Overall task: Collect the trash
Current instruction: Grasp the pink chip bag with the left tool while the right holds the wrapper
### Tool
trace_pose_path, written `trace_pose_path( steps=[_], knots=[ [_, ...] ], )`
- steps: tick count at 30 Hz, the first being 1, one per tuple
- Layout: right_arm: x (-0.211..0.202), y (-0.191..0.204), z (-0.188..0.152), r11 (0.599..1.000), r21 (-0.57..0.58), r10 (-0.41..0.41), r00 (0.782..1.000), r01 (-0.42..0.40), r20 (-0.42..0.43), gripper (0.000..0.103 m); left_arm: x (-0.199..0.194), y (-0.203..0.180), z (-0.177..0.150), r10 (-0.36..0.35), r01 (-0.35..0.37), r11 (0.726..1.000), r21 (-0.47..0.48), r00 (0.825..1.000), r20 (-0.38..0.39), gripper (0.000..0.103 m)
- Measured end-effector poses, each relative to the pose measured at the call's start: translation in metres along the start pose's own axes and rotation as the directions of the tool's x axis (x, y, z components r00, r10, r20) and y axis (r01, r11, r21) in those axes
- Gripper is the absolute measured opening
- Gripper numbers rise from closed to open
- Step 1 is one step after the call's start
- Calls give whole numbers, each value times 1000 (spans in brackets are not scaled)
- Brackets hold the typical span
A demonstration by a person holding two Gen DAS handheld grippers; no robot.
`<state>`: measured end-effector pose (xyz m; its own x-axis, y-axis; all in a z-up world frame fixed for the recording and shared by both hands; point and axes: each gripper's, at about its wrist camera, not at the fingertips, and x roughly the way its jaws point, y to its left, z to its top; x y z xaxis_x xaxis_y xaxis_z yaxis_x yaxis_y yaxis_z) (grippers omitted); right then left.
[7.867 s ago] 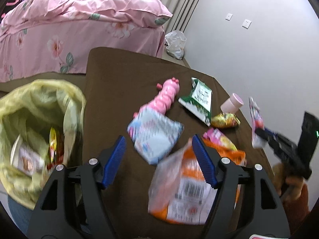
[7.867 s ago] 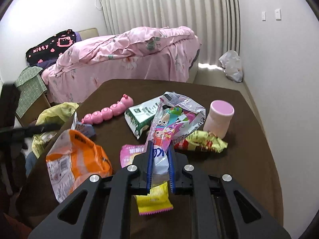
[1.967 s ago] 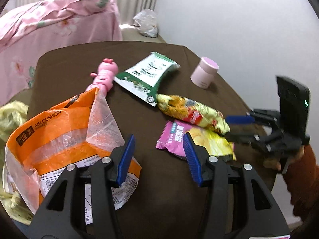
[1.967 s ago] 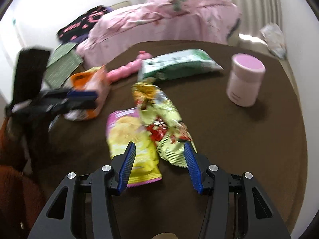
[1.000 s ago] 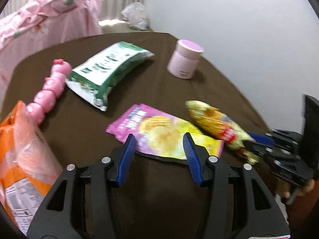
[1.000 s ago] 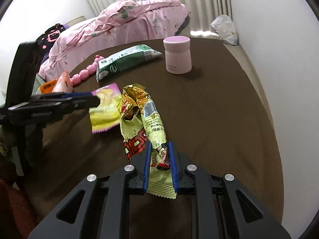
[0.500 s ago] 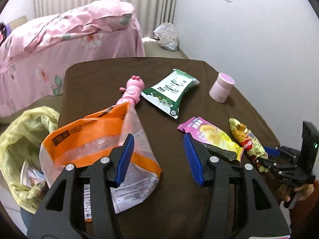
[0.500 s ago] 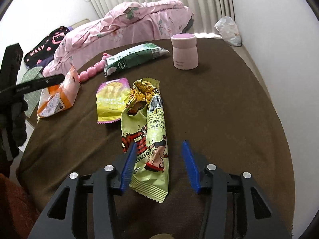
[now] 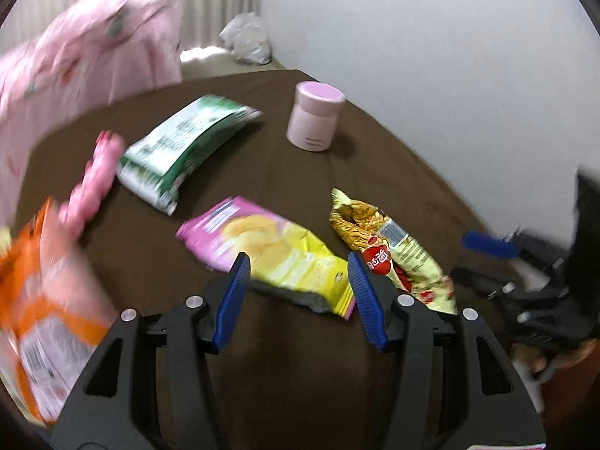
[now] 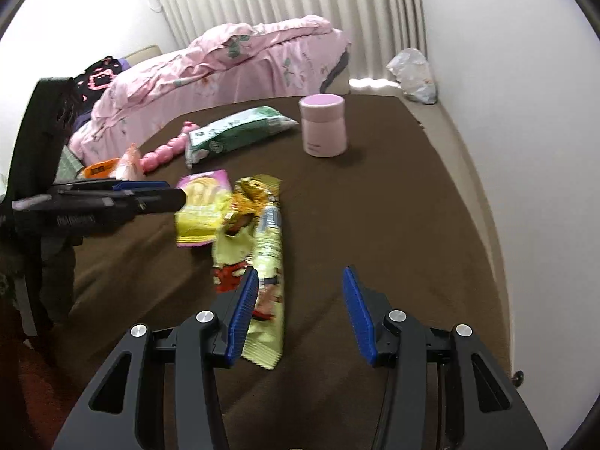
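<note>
Fingers (image 9: 228, 300) of our left gripper (image 9: 298, 296) are standing apart, framing the near end of the pink-and-yellow chip bag (image 9: 270, 251) lying on the brown table (image 9: 300, 393) without pinching it. Through the right wrist camera, our right gripper (image 10: 300, 307) is gaping too, having just sprung open; the yellow snack wrapper (image 10: 262, 270) is lying beside its left finger, unheld. We are risking dragging that slick chip bag instead of grasping it.
</note>
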<state>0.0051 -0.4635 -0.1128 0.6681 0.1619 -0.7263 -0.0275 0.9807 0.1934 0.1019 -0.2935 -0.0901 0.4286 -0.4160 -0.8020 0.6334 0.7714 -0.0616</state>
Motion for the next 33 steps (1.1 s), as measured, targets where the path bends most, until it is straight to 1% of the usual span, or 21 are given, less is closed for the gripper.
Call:
trace_pose_path(
  steps=[2,3,4,7,10,11,12,15,16,17,19,20,22,23,24,25,28,31,32,33],
  knots=[
    [2,-4,-1,1000,10,-18,1000,19,-4,44,11,-11,-4,58,-56,995,77,998,-21,52],
    [3,-6,-2,1000,14,-25,1000,25,-6,44,15,-13,-7,93,-90,990,105,995,-30,52],
    [3,-7,-3,999,15,-28,1000,28,-7,44,17,-13,-10,110,-105,988,117,993,-31,52],
    [4,-6,-5,1000,12,-22,1000,22,-9,44,10,2,-22,128,-124,986,111,991,-28,52],
    [3,-2,-2,1000,17,20,1000,-20,4,44,5,30,-34,176,-172,982,76,984,-43,51],
    [3,0,-1,999,17,40,999,-40,12,44,4,39,-36,175,-172,983,56,983,-50,51],
    [3,4,1,998,13,61,998,-62,17,44,3,50,-38,160,-159,987,21,986,-56,52],
    [8,16,6,996,-13,87,996,-87,5,44,-8,73,-36,51,-54,994,-95,998,-32,51],
    [10,20,7,996,-23,90,996,-90,0,44,-12,79,-35,-10,8,990,-138,1000,-13,51],
    [12,25,7,995,-30,97,995,-97,-4,44,-14,82,-34,-64,64,983,-173,998,4,52],
    [15,32,6,993,-44,109,994,-110,-11,44,-13,87,-30,-132,133,967,-219,991,22,52],
    [16,34,5,993,-50,104,994,-104,-16,44,-11,88,-28,-157,158,957,-245,987,26,52],
    [24,34,1,995,-51,79,996,-81,-42,44,-7,85,-25,-155,157,953,-259,988,28,52],
    [26,32,-2,996,-43,78,996,-80,-48,41,-4,82,-21,-150,152,956,-251,988,29,55],
    [26,30,-4,996,-33,78,996,-80,-44,37,-1,78,-18,-148,150,958,-243,989,27,61],
    [25,28,-6,997,-28,75,997,-76,-34,23,3,74,-14,-142,144,962,-232,990,26,63],
    [15,24,-8,999,-27,47,999,-47,5,22,14,69,-6,-128,128,962,-240,992,17,63],
    [6,18,-7,999,-7,40,999,-39,34,22,23,66,3,-129,128,954,-272,992,15,63],
    [5,15,-7,999,5,33,999,-33,41,22,27,64,6,-123,117,952,-284,992,-2,63],
    [5,13,-7,999,14,30,999,-31,44,22,30,63,7,-120,110,949,-294,993,-15,60]
  ],
)
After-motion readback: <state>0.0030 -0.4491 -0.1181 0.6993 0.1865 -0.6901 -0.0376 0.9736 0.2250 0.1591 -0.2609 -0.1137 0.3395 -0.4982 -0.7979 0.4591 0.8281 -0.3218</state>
